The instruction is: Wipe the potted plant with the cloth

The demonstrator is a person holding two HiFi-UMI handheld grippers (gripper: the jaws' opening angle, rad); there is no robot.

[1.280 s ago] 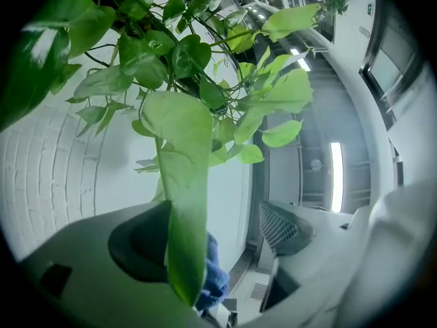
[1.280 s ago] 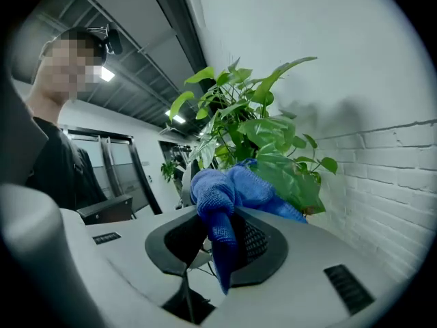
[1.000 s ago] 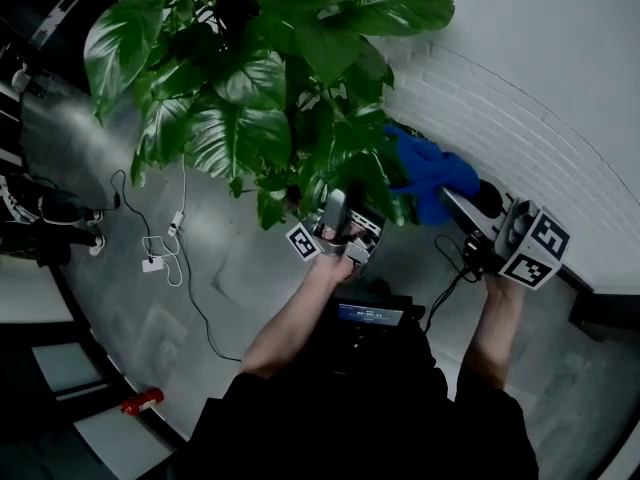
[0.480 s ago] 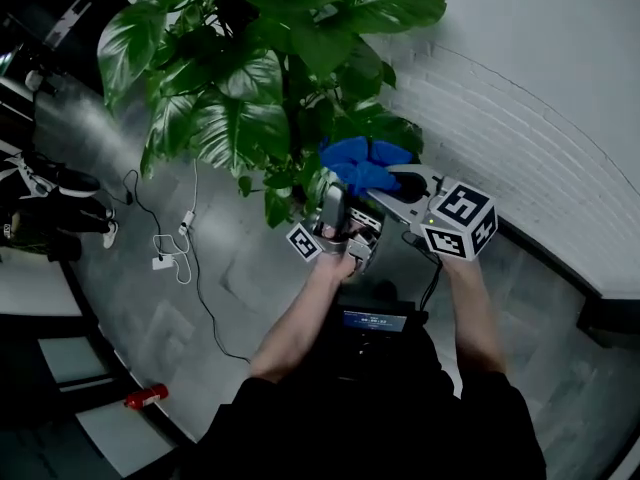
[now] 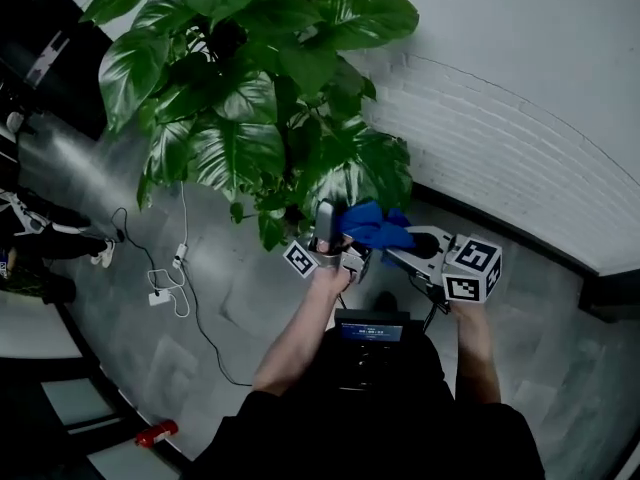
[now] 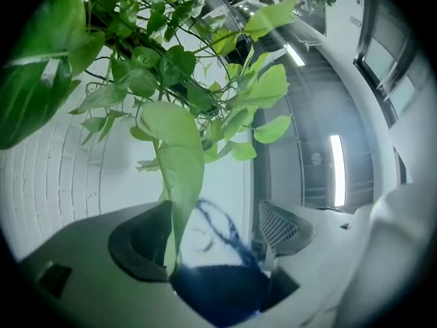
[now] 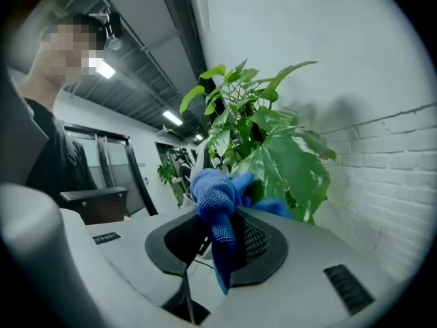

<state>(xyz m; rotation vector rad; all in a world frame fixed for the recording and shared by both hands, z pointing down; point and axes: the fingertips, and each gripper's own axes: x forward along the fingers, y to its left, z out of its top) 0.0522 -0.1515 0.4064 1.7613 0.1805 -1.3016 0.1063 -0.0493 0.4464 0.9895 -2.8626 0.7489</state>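
At the lower edge of the potted plant [image 5: 250, 98], on the person's side, both grippers meet. Right gripper [image 5: 395, 246]: jaws clamped on the blue cloth [image 5: 372, 226], with a bunched wad sticking out past the tips and a tail hanging down between the pads. Cloth sits against the lowest leaves, just right of the left gripper [image 5: 325, 216]. Left gripper points up into the foliage, jaws apart, gripping nothing. One long leaf [image 6: 179, 166] hangs into the gap, close by the pad [image 6: 140, 241] on that view's left; can't tell if it touches. Blue cloth shows blurred at the bottom of that gap. Marker cube [image 5: 470, 270] on the right gripper faces the head camera. Plant stands on grey floor [image 5: 230, 298] beside a white brick wall [image 5: 500, 148]. White cables [image 5: 168, 268] lie on the floor left of the plant, well apart from the grippers.
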